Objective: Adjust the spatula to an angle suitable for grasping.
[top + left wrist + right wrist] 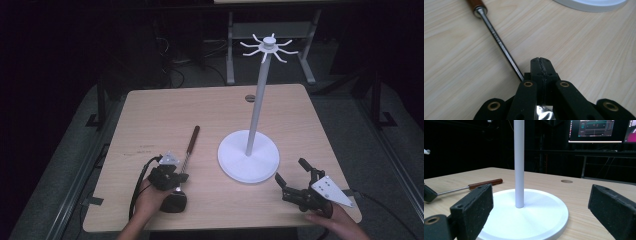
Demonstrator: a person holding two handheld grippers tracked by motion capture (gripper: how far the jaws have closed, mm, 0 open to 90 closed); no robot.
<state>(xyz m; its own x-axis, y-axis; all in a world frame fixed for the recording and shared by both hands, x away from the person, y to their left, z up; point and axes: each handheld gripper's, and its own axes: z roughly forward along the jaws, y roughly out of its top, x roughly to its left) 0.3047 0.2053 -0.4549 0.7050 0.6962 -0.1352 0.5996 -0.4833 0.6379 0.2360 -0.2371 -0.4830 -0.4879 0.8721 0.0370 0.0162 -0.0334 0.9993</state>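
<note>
- The tool (pixel 190 144), a thin metal shaft with a reddish-brown wooden handle, is lying flat on the table (pixel 150 115), left of centre and nearer the near edge than the far one.
- Its long axis is running from the near edge toward the far edge, leaning slightly right; the wooden handle is pointing at the far edge and the metal end is coming toward the person.
- The left gripper (pixel 172 176) is sitting at the near end of that shaft. In the left gripper view its jaws are standing pressed together with no gap between the pads, and the shaft (pixel 499 43) is passing along their left side and vanishing under the gripper body.
- Whether the closed jaws are actually pinching the shaft's end, I cannot tell; something shiny is glinting low between the linkage arms, but it is too hidden to name.
- The right gripper (pixel 295 176) is resting near the near right corner, jaws standing wide apart and holding nothing, aimed at the white stand (pixel 531 215).
- The stand's round base is sitting right of centre, its pole rising to a ring of hooks (pixel 269 46); it is well apart from the tool.
- Judging by position, the left hand is far nearer the tool, so any lift is likely falling to it, working along the shaft's line.
</note>
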